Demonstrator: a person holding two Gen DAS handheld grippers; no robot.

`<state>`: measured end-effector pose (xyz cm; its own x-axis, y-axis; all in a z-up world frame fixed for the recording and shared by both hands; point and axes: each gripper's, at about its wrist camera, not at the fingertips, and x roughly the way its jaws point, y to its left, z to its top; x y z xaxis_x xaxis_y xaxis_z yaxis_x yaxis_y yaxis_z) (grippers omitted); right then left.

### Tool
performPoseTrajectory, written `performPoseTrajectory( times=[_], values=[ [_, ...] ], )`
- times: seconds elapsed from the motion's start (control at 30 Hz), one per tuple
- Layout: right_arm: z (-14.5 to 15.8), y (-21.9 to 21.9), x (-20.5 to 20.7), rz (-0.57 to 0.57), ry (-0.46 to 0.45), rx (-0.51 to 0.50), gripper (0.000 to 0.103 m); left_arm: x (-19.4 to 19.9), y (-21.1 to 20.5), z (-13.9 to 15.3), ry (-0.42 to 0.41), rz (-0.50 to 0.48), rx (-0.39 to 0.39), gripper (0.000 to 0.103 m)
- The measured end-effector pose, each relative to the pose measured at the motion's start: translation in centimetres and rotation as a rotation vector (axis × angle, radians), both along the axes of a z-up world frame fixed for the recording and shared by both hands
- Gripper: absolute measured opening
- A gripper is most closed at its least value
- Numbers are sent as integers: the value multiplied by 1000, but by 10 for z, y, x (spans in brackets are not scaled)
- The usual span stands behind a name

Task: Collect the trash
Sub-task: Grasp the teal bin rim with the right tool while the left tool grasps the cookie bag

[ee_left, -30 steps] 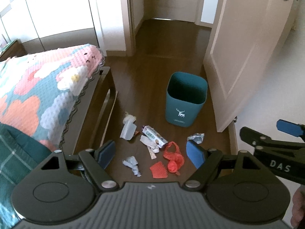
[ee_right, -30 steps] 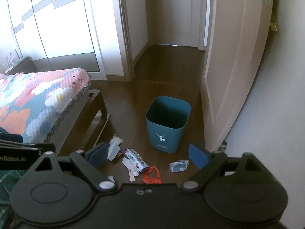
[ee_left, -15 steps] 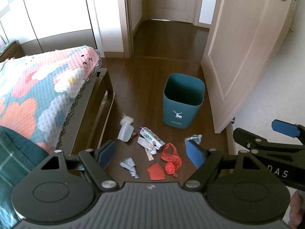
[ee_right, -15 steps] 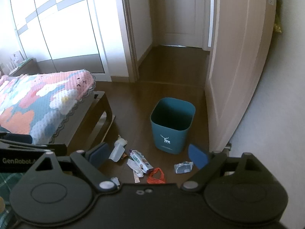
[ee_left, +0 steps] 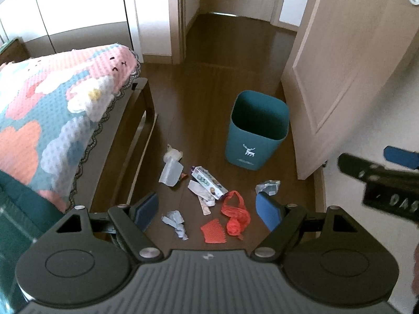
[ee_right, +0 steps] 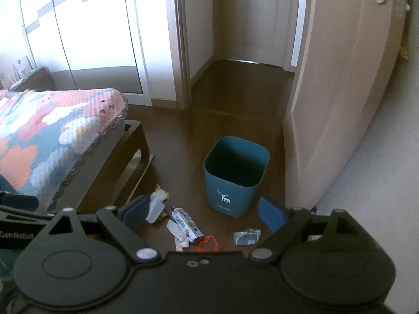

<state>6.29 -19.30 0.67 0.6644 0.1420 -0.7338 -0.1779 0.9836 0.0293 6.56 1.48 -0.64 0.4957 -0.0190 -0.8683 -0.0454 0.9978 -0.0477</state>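
A teal bin with a white deer mark stands on the dark wood floor; it also shows in the right wrist view. Trash lies in front of it: a clear plastic cup, a printed carton, a red net bag, a red mesh piece, a crumpled wrapper and a crumpled foil scrap. My left gripper is open and empty, high above the trash. My right gripper is open and empty, also held high.
A bed with a pastel knitted blanket and a dark wooden frame lies on the left. An open door stands right of the bin. A white wall is on the right. A hallway opens behind.
Both grippers have shifted slightly; the views have tilted and the bin and trash sit a little differently in frame. Both stay open and empty.
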Motion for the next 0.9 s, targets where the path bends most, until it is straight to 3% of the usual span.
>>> performPoseTrajectory(
  times=[0.37,0.5,0.73,0.9],
  values=[
    [-38,6,73,-110,64,-32,83,67,43,-56,98,-52,-14,82],
    [-55,-9,110,-140,86,-38,83,92,44,-74,145,-23,-44,82],
    [-101,-47,190,-158,115,-36,84,147,22,-104,185,26,40,82],
    [-134,-73,242,-135,169,-48,83,185,13,-135,241,124,27,82]
  ],
)
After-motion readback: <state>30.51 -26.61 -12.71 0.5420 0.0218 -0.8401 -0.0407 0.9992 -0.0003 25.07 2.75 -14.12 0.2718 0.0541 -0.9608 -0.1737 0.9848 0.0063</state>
